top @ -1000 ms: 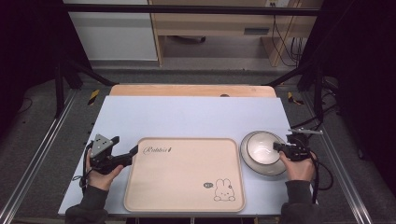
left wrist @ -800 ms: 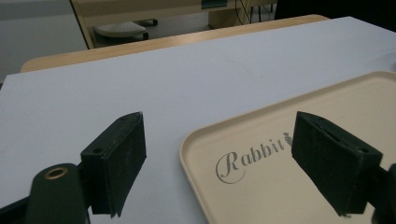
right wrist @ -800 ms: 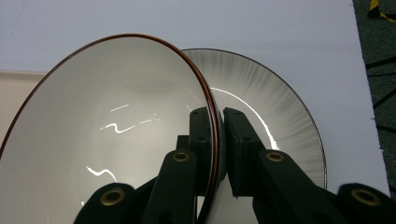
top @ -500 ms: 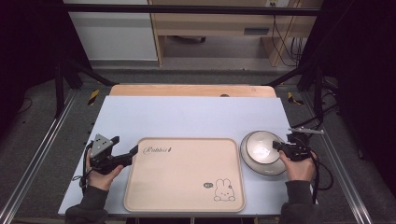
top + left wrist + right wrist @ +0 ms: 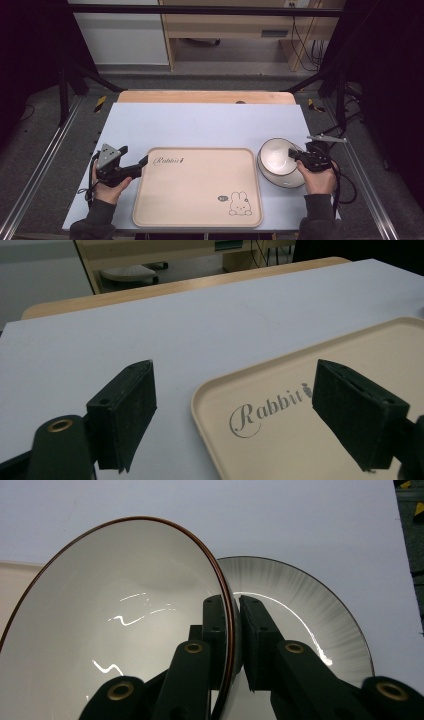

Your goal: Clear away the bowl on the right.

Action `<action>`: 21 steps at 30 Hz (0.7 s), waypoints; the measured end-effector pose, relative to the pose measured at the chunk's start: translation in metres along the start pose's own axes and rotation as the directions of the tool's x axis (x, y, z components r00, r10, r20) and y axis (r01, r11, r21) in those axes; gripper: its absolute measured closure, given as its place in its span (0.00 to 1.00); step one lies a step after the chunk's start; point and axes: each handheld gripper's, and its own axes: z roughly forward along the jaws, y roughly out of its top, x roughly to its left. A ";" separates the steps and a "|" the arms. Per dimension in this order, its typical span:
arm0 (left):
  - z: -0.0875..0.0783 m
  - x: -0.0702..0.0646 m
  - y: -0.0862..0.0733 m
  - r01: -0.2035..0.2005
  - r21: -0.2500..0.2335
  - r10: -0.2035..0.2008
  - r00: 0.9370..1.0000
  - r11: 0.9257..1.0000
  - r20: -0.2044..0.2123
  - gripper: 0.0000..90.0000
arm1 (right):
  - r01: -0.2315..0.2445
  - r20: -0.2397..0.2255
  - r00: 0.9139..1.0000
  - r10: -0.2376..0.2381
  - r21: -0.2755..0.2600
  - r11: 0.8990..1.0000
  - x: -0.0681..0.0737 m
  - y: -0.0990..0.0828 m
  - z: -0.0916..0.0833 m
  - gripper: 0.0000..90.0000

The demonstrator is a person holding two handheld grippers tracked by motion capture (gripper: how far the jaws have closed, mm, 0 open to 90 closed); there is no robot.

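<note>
At the table's left edge, resting on the pale blue table top (image 5: 200, 125): left gripper (image 5: 142, 165) in the left hand (image 5: 107, 187), jaws gaping wide, straddling the near-left corner of the beige tray (image 5: 200, 195) by its "Rabbit" lettering (image 5: 272, 407), gripping nothing, pads (image 5: 127, 412) standing clear of the rim. Further right, lying flat: tray with a small rabbit drawing (image 5: 240, 204) toward its right corner. Just beside the tray's right edge, sitting on a grey-rimmed plate (image 5: 310, 610): white bowl (image 5: 277, 155), tilting up. At far right: right gripper (image 5: 235, 645) in the right hand (image 5: 315, 180), pinching tight on the bowl's thin brown rim.
</note>
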 end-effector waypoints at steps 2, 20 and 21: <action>0.000 0.000 0.000 -0.001 0.000 0.001 1.000 1.000 0.000 0.20 | 0.002 -0.002 1.000 -0.002 -0.003 1.000 0.001 0.000 -0.001 0.91; 0.000 -0.001 0.000 -0.003 -0.001 0.003 1.000 1.000 0.001 0.20 | 0.077 -0.076 0.994 -0.081 -0.048 0.996 0.035 0.009 -0.012 0.91; 0.000 -0.001 0.000 -0.003 -0.001 0.003 1.000 1.000 0.001 0.20 | 0.081 -0.077 0.993 -0.084 -0.047 0.996 0.037 0.009 -0.012 0.91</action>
